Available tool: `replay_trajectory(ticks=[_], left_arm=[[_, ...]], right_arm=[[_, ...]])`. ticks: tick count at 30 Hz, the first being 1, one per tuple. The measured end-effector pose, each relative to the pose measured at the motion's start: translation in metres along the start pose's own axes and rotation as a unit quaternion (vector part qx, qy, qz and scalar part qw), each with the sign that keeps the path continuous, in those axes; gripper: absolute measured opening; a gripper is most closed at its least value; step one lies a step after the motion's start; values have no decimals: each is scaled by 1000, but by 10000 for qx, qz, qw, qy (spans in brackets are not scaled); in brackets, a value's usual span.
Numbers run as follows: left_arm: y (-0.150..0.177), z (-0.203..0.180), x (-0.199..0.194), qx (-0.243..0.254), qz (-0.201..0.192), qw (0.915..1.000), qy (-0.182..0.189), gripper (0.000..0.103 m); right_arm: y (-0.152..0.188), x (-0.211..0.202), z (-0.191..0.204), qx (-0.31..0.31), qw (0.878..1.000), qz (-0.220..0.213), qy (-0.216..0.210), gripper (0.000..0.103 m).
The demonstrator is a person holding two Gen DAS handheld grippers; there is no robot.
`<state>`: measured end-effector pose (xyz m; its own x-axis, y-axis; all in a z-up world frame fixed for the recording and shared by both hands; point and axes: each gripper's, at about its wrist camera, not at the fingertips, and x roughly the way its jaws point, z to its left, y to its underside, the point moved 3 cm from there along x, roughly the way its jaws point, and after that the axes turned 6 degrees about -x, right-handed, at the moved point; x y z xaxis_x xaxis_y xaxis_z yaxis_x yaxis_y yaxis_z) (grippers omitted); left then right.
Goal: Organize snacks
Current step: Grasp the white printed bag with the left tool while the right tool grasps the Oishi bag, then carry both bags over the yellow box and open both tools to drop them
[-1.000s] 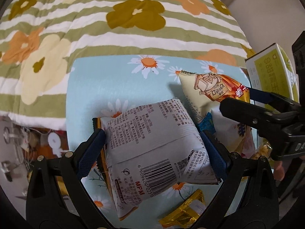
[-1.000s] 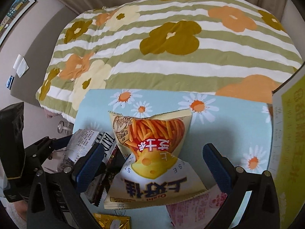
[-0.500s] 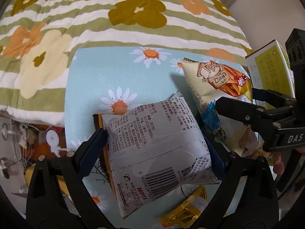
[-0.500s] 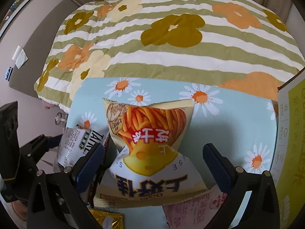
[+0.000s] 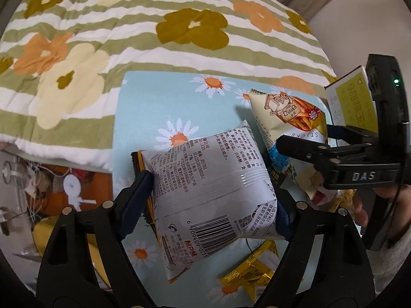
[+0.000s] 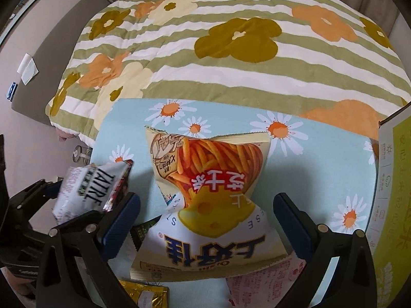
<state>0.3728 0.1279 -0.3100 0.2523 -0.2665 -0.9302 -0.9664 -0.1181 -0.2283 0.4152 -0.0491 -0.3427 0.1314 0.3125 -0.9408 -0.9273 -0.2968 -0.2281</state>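
The left gripper (image 5: pixel 213 197) has its two blue pads pressed on the sides of a puffy silver snack bag (image 5: pixel 210 187). Its jaws have just been closing, and now they squeeze the bag, which is dented where the pads push in. The bag shows its back, with small print and a barcode. It sits over the blue daisy cloth (image 5: pixel 159 107) that covers the surface, just to the left of the cheese sticks bag (image 6: pixel 205 192).

The right gripper (image 6: pixel 206 213) is wide open. Its two blue pads stand on each side of the cheese sticks bag, apart from it, so it holds nothing. This bag is pale yellow, with pictures of orange sticks and a lump of cheese. It lies on the daisy cloth and is pinched in the middle.

A shiny gold wrapper (image 5: pixel 254 272) lies on the cloth below the silver bag. A pink packet (image 6: pixel 259 279) pokes out from under the cheese sticks bag, at its lower right. A yellow-green box (image 6: pixel 395 192) stands well to the right of the cheese sticks bag, at the edge of the cloth.

Behind the cloth is a bed with a striped green and white blanket (image 6: pixel 231 59) with big flowers on it.
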Motion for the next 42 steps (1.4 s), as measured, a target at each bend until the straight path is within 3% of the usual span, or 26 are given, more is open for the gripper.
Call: replay_trajectory(ticks=[2, 8, 15, 22, 32, 37, 42], left_arm=[[2, 2, -3, -39, -19, 10000, 38, 81], [4, 11, -16, -133, -201, 9997, 63, 81], [4, 12, -45, -155, -431, 9989, 123, 81], [-8, -14, -95, 115, -856, 9960, 207, 81], [-23, -107, -146, 727, -1365, 9873, 351, 81], [-15, -178, -155, 883, -1561, 9827, 460, 81], [2, -256, -142, 984, -1507, 9813, 687, 81]], right_arm=[[0, 3, 3, -43, 10000, 62, 21, 87], [3, -3, 12, -54, 9999, -72, 132, 69], [4, -44, 29, -84, 9982, -559, 194, 66], [10, -120, 37, 32, 9916, -1285, 121, 66], [48, -223, -7, 341, 9746, -2208, 163, 66], [80, -266, -61, 437, 9684, -2433, 339, 66], [109, -296, -117, 542, 9666, -2460, 476, 66]])
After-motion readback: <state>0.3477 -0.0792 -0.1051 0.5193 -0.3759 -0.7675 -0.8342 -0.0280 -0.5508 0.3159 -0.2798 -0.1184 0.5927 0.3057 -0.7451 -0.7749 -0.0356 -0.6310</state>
